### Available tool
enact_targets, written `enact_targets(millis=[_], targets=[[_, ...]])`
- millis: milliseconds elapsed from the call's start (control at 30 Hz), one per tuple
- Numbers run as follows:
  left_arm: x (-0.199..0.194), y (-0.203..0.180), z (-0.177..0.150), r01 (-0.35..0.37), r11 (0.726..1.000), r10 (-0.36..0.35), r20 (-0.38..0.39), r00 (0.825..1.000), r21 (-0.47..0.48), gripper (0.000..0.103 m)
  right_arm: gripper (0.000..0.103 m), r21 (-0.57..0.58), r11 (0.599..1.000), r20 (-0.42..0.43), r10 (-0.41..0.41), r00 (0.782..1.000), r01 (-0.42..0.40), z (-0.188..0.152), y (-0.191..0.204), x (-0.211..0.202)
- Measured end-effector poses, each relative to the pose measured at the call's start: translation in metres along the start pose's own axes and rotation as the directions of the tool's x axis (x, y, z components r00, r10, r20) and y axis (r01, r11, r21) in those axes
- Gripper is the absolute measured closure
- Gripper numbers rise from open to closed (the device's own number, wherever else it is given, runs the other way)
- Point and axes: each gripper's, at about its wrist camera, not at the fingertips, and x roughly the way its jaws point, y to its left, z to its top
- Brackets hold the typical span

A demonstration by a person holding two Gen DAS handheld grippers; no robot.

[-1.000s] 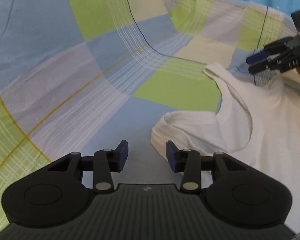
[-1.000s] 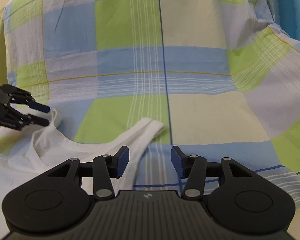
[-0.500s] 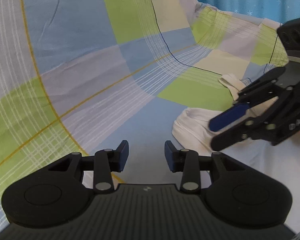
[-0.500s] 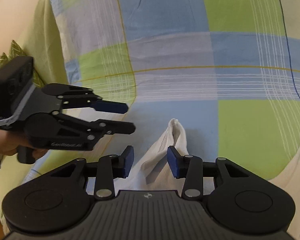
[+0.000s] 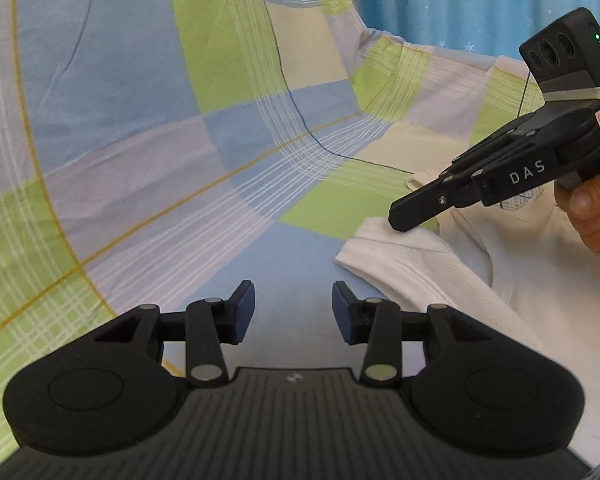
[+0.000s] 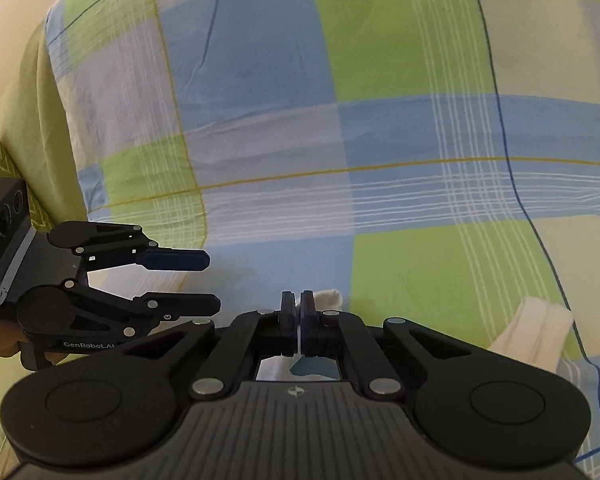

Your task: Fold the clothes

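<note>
A checked bedsheet [image 5: 148,128] lies broad and bare to the left. The white tank top [image 5: 439,276] lies at its right; the right gripper [image 6: 298,320] pinches its strap edge, jaws closed. The left gripper [image 5: 294,308] hovers beside, jaws wide.

Right gripper [image 6: 298,320] pinched onto white garment strap [image 6: 327,298], left gripper [image 6: 214,282] beside it — fingers apart — over checked bedsheet [image 6: 339,120].
</note>
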Motion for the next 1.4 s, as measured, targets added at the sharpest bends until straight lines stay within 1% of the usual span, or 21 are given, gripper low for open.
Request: enact_targets(millis=[133,233,367,433,567,667,733,800,833,867,900,933,1000,1033,1100,1133,1167,1200,1233,1333,1400], targets=[[0.01,-0.007,0.007,0.049,0.999,-0.049,-0.013,0.999,0.01,0.063,0.101,0.003,1.0,-0.052,0.022,0.998,-0.022,-0.007,-0.001,0.004],[0.024,-0.009,0.011,0.067,0.998,-0.067,-0.022,0.997,-0.001,0.062,0.101,0.0,1.0,-0.077,0.001,0.997,-0.001,-0.016,-0.006,0.007],[0.048,-0.009,0.02,0.129,0.991,-0.13,-0.026,0.991,-0.034,0.062,0.099,0.001,1.0,-0.098,-0.022,0.995,0.022,-0.023,-0.017,0.006],[0.062,-0.009,0.024,0.171,0.984,-0.172,-0.038,0.984,-0.046,0.062,0.097,0.003,1.0,-0.1,-0.014,0.995,0.014,-0.026,-0.022,0.006],[0.085,-0.017,0.031,0.193,0.981,-0.194,-0.106,0.975,-0.014,0.064,0.096,0.022,1.0,-0.087,0.01,0.996,-0.008,-0.031,-0.031,-0.001],[0.087,-0.02,0.032,0.221,0.975,-0.22,-0.114,0.969,0.002,0.064,0.093,0.019,1.0,-0.066,0.018,0.998,-0.017,-0.032,-0.034,-0.014],[0.087,-0.017,0.031,0.23,0.973,-0.23,-0.125,0.965,-0.015,0.064,0.093,-0.001,1.0,-0.037,-0.007,0.999,0.007,-0.032,-0.037,-0.027],[0.088,-0.017,0.029,0.232,0.972,-0.233,-0.13,0.964,-0.023,0.067,0.089,-0.023,0.999,0.006,-0.046,0.999,0.046,-0.032,-0.041,-0.041],[0.087,-0.019,0.029,0.233,0.972,-0.234,-0.13,0.964,-0.023,0.069,0.083,-0.034,0.997,0.025,-0.073,0.997,0.073,-0.033,-0.045,-0.048],[0.087,-0.02,0.03,0.237,0.971,-0.239,-0.129,0.963,-0.027,0.076,0.077,-0.044,0.994,0.039,-0.102,0.994,0.103,-0.033,-0.05,-0.054],[0.085,-0.02,0.031,0.245,0.969,-0.247,-0.122,0.961,-0.032,0.09,0.074,-0.048,0.99,0.047,-0.128,0.991,0.13,-0.034,-0.057,-0.059],[0.083,-0.021,0.031,0.245,0.969,-0.247,-0.108,0.963,-0.034,0.096,0.069,-0.042,0.987,0.053,-0.152,0.987,0.154,-0.035,-0.065,-0.064],[0.073,-0.017,0.033,0.255,0.965,-0.259,-0.064,0.964,-0.058,0.099,0.064,0.001,0.984,0.057,-0.18,0.982,0.18,-0.037,-0.086,-0.072],[0.066,-0.015,0.035,0.245,0.967,-0.248,-0.035,0.968,-0.069,0.099,0.062,0.036,0.983,0.057,-0.182,0.982,0.18,-0.039,-0.098,-0.074],[0.044,-0.007,0.038,0.175,0.981,-0.173,0.03,0.984,-0.078,0.099,0.06,0.076,0.984,0.061,-0.168,0.984,0.163,-0.04,-0.117,-0.073],[0.033,-0.001,0.039,0.108,0.991,-0.103,0.064,0.993,-0.084,0.099,0.057,0.073,0.985,0.061,-0.163,0.985,0.159,-0.038,-0.124,-0.07],[0.022,0.007,0.039,0.035,0.994,-0.026,0.086,0.996,-0.107,0.099,0.054,0.059,0.986,0.056,-0.158,0.986,0.155,-0.034,-0.128,-0.065],[0.014,0.016,0.036,-0.014,0.99,0.028,0.09,0.996,-0.143,0.099,0.052,0.044,0.988,0.047,-0.152,0.987,0.15,-0.03,-0.131,-0.059],[0.014,0.021,0.032,-0.044,0.987,0.054,0.063,0.997,-0.154,0.099,0.048,0.031,0.989,0.035,-0.148,0.988,0.147,-0.025,-0.134,-0.052],[0.022,0.021,0.017,-0.094,0.988,0.091,-0.032,0.995,-0.121,0.099,0.048,0.02,0.994,-0.017,-0.11,0.994,0.11,-0.015,-0.138,-0.027],[0.024,0.02,0.008,-0.094,0.987,0.089,-0.041,0.995,-0.128,0.099,0.046,0.015,0.997,-0.054,-0.073,0.996,0.074,-0.012,-0.142,-0.014]])
